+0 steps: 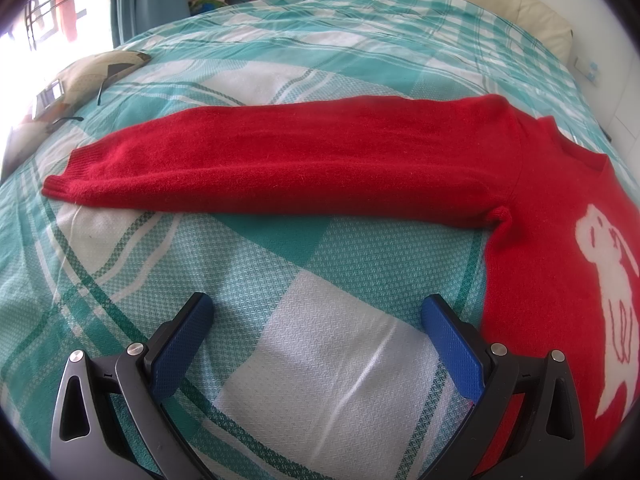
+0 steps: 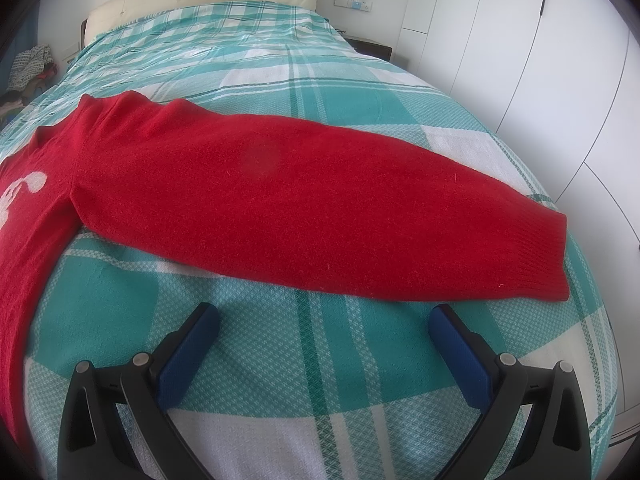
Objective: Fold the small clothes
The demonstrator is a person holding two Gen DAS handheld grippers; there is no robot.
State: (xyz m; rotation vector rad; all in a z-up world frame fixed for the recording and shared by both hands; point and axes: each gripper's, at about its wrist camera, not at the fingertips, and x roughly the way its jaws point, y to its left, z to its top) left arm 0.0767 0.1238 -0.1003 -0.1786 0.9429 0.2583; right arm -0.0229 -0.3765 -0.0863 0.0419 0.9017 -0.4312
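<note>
Both grippers low over bed, L (image 1: 316, 312) & R (image 2: 324, 320) spread wide, empty | fuzzy red knit sweater (image 1: 304, 164) flat, sleeves out | teal-white plaid bedspread (image 1: 328, 340) | white wardrobe (image 2: 500, 40) R side

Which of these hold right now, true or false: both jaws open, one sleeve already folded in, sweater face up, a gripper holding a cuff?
1. Both grippers have their jaws open. True: the left gripper and the right gripper each show a wide gap over the bedspread.
2. One sleeve is folded across the body. False: both sleeves of the red sweater lie stretched straight out.
3. The sweater lies with its white animal design facing up. True.
4. A gripper holds a cuff. False: neither touches the sweater.
</note>
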